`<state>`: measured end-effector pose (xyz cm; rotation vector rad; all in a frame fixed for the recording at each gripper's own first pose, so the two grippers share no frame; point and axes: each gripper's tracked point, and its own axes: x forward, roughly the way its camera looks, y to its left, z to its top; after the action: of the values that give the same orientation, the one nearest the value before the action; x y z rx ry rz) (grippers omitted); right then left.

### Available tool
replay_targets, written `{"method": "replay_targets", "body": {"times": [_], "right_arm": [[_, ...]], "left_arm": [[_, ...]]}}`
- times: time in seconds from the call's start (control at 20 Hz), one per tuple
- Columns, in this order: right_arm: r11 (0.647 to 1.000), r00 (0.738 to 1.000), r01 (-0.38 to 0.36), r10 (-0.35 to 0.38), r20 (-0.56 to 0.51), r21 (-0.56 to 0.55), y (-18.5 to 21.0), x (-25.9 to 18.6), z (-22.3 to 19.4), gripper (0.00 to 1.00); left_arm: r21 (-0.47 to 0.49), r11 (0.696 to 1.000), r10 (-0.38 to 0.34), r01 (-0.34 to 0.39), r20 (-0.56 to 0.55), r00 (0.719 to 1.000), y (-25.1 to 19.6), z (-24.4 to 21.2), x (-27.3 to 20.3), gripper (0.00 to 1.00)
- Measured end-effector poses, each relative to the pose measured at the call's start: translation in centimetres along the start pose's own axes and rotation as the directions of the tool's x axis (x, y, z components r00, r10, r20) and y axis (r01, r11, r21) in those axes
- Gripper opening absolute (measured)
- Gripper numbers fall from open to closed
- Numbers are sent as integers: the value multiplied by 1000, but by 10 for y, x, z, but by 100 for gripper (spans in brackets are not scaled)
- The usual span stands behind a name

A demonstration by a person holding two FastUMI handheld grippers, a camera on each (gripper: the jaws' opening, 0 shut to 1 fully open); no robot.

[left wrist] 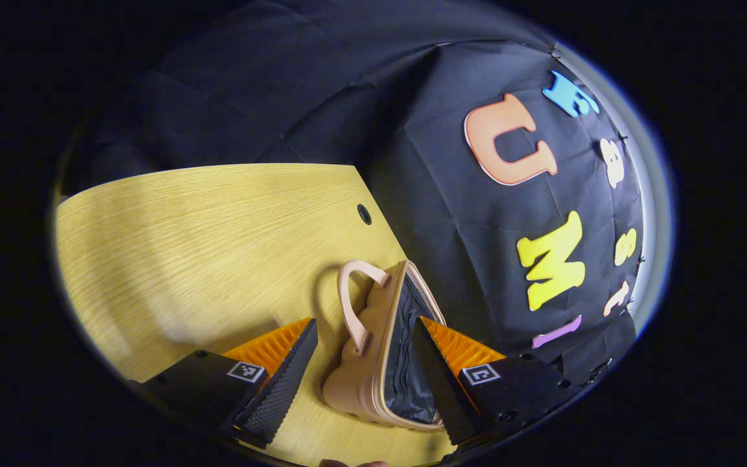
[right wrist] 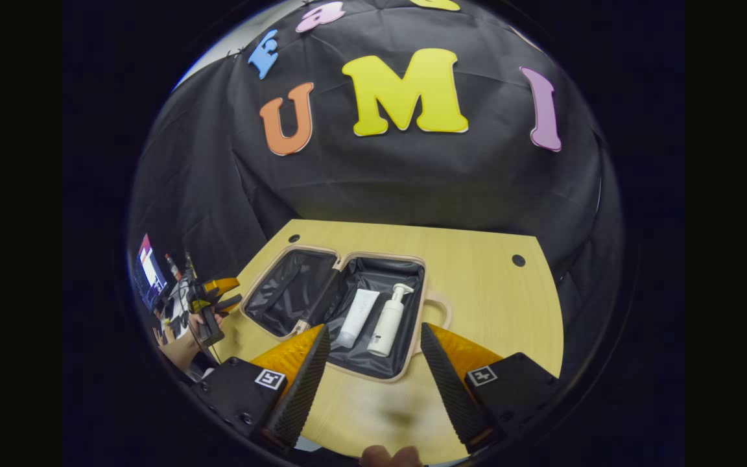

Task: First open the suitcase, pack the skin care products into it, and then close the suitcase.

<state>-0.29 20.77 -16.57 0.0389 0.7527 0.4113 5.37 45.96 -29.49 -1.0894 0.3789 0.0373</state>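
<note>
The beige suitcase (right wrist: 380, 257) lies open flat on the wooden table (right wrist: 490, 292), both black-lined halves facing up. A white tube (right wrist: 357, 318) and a white pump bottle (right wrist: 388, 321) lie side by side in its right half, next to the handle (right wrist: 439, 312). My right gripper (right wrist: 374, 327) hovers open above the near edge of that half, holding nothing. In the left gripper view the suitcase (left wrist: 364, 383) appears edge-on, handle (left wrist: 351, 298) towards the table, between the fingers of my open left gripper (left wrist: 366, 321). A hand holds the left gripper (right wrist: 218, 293) left of the table.
The table (left wrist: 205, 233) has round cable holes (right wrist: 518, 260) near its far corners. The black cloth wall hangs close behind it. Beyond the table's left edge stand a lit screen (right wrist: 148, 269) and some clutter.
</note>
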Motion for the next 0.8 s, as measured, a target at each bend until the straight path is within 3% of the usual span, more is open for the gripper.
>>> {"method": "replay_targets", "body": {"times": [0.1,0.15,0.2,0.25,0.3,0.4,0.45,0.5,0.55,0.6,0.65,0.7,0.75,0.8], "right_arm": [[1000,1000,12,-12,8,10,0,-3,2,83],[1000,1000,15,-15,13,13,0,-4,4,80],[1000,1000,19,-19,18,13,0,-7,6,83],[1000,999,25,-25,19,9,-1,-7,7,83],[1000,999,26,-26,20,10,0,-9,8,80],[1000,999,19,-20,26,18,2,-11,11,83],[1000,999,18,-18,30,19,3,-13,12,83],[1000,999,20,-21,32,17,3,-14,12,83],[1000,999,22,-22,32,11,3,-16,11,83],[1000,999,20,-20,36,4,3,-20,11,83],[1000,999,23,-23,39,-4,3,-22,12,83],[1000,999,28,-28,45,-12,1,-28,12,83],[999,998,35,-34,54,-19,-1,-32,13,83],[999,996,45,-43,74,-22,-4,-37,15,83]], "left_arm": [[-48,999,-6,5,-9,1000,1,6,13,100],[-61,998,-1,0,-16,1000,5,6,22,93],[-74,997,15,-17,-26,1000,10,4,29,92],[-90,996,17,-21,-44,999,9,1,38,100],[-102,994,28,-34,-65,997,10,-2,42,89],[-109,991,67,-77,-92,994,16,-6,56,82],[-104,989,91,-101,-98,991,19,-7,64,71],[-97,989,99,-110,-112,989,20,-8,67,66],[-89,989,109,-120,-122,986,19,-8,72,72],[-87,988,118,-130,-135,984,18,-8,76,70],[-93,987,118,-133,-146,982,16,-7,80,49],[-96,984,132,-147,-151,980,16,-6,83,44],[-87,981,158,-173,-155,975,21,-4,84,31],[-85,978,176,-191,-152,973,22,-3,81,25]]}}
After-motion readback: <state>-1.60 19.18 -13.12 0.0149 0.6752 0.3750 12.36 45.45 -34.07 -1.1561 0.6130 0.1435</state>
